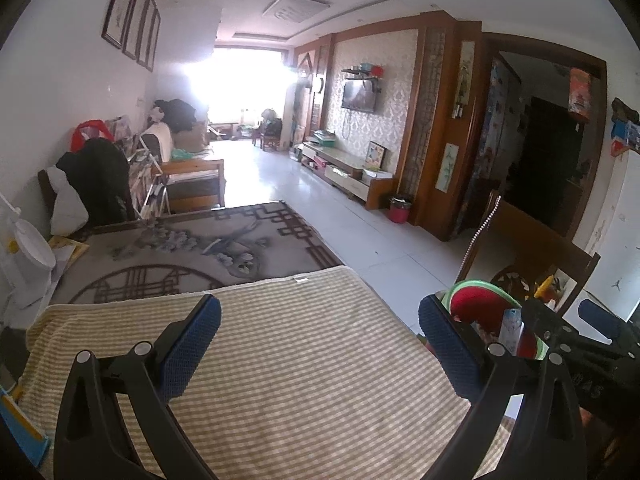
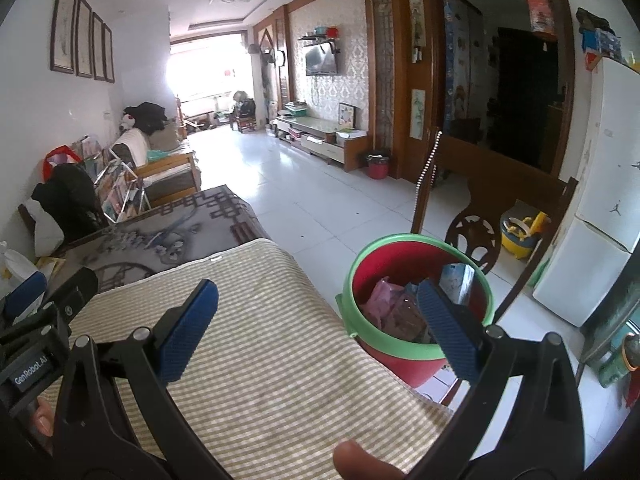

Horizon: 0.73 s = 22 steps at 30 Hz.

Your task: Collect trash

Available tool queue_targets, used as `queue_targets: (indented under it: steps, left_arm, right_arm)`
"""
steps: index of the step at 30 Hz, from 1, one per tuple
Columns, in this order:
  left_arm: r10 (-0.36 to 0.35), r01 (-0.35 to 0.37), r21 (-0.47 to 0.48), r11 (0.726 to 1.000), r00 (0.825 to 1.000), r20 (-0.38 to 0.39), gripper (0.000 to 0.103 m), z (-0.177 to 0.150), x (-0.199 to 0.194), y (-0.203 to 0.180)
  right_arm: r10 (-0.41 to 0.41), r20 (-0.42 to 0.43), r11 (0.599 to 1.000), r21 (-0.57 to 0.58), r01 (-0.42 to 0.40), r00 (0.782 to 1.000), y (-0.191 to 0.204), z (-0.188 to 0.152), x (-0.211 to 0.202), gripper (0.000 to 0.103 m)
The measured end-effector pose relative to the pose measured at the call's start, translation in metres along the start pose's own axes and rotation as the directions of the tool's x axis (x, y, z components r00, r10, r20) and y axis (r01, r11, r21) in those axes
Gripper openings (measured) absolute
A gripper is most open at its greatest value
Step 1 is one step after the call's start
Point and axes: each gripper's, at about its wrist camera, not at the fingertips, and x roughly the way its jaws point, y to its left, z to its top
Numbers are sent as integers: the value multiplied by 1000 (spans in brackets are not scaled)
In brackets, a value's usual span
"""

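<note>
Both tongs stand wide open and hold nothing. The left gripper (image 1: 320, 344) hangs over the striped cloth (image 1: 280, 360) that covers the table, its blue pads (image 1: 192, 356) spread far apart with only bare fabric between them. The right gripper (image 2: 320, 328) hovers just beside it, its right finger reaching out over the mouth of the bin.

That red bin with the green rim (image 2: 416, 340) sits off the table's edge at about three o'clock from the right tongs, and from the left tongs' camera it shows at roughly two o'clock, half hidden behind the finger. Inside it I can make out a pink wrapper (image 2: 384, 296) and a pale blue carton (image 2: 456, 280); other scraps lie deeper, too jumbled to name.

No loose trash shows on the cloth from here, so I judge the collecting is near its end, or the next piece lies out of both cameras' sight. To do this step well, I would sweep the tongs toward the grey patterned mat (image 1: 192, 240) at twelve o'clock and look before closing on anything. The cloth is soft, so a low pinch could snag it. Any release should happen squarely over the rim, since the bin stands beyond the table edge and a short drop would land on the floor.
</note>
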Motion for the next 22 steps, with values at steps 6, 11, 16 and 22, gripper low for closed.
queue_targets:
  steps: [6, 11, 16, 22]
  left_arm:
    - [-17, 17, 0, 1000, 1000, -16, 95, -5, 6, 5]
    - [-26, 26, -10, 1000, 999, -46, 95, -12, 15, 13]
    - [2, -5, -35, 999, 998, -67, 95, -20, 23, 29]
    - [194, -212, -88, 973, 964, -182, 95, -52, 46, 93]
  right_arm:
    - [-20, -22, 1000, -5, 20, 1000, 5, -6, 3, 98]
    - [-21, -59, 1000, -10, 21, 998, 10, -12, 11, 98]
    - [-4, -100, 999, -34, 0, 995, 21, -18, 25, 98]
    - [54, -201, 994, -87, -73, 978, 44, -39, 73, 98]
